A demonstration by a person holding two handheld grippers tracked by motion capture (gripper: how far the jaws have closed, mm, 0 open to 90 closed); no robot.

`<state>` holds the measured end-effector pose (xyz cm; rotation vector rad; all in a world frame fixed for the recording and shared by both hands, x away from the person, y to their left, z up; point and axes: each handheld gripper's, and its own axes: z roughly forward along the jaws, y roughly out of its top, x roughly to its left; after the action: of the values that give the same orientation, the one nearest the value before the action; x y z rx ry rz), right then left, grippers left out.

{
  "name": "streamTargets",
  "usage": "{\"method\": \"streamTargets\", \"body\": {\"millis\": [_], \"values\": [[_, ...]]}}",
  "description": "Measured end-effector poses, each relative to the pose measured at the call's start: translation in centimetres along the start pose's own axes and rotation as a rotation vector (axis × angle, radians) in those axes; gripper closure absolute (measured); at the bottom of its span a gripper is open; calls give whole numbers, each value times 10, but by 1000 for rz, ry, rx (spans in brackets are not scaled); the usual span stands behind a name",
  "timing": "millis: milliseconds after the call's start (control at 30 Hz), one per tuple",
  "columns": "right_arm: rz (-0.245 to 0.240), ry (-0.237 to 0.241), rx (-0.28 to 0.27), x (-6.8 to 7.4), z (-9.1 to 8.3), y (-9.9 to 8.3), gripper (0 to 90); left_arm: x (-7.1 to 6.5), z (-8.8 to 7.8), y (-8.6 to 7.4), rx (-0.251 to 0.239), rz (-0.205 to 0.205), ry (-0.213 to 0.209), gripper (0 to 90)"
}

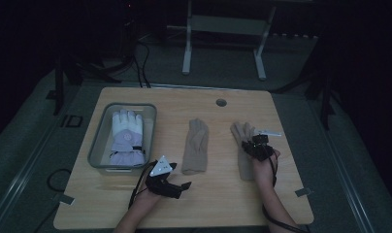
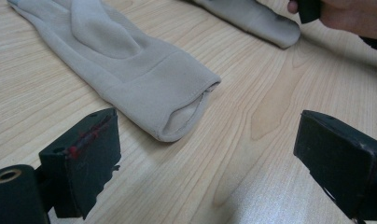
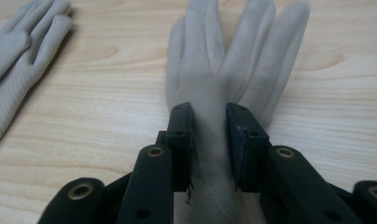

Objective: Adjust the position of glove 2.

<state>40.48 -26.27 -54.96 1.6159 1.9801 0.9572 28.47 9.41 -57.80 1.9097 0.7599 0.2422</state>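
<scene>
Cuff of the left glove faces the spread jaws of the left gripper; right gripper pinches the right glove.

beige gloves: 2 | white-and-lilac glove: 1 | grey bin: 1

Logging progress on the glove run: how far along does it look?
Apparently done: a white and lilac glove lies in the grey bin. In hand: the right gripper has its jaws pinching the right beige glove. Left: the middle beige glove lies flat on the table, with the left gripper open near its cuff.
</scene>
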Motion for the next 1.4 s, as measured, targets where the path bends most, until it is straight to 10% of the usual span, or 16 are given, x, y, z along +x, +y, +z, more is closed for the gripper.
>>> {"method": "streamTargets", "body": {"millis": [267,733,833,1033,1400], "values": [[-39,39,14,-3,0,4,559,0,0,0,1,-1,-9,75],[-145,299,7,-41,-28,13,359,-1,1,0,4,-4,-30,75],[-178,315,2,-48,-31,10,481,-1,1,0,6,0,-30,75],[-399,307,0,-51,-25,-1,475,0,0,0,4,-5,-38,75],[-491,298,30,-41,-5,1,459,1,0,0,-5,-17,-48,75]]}}
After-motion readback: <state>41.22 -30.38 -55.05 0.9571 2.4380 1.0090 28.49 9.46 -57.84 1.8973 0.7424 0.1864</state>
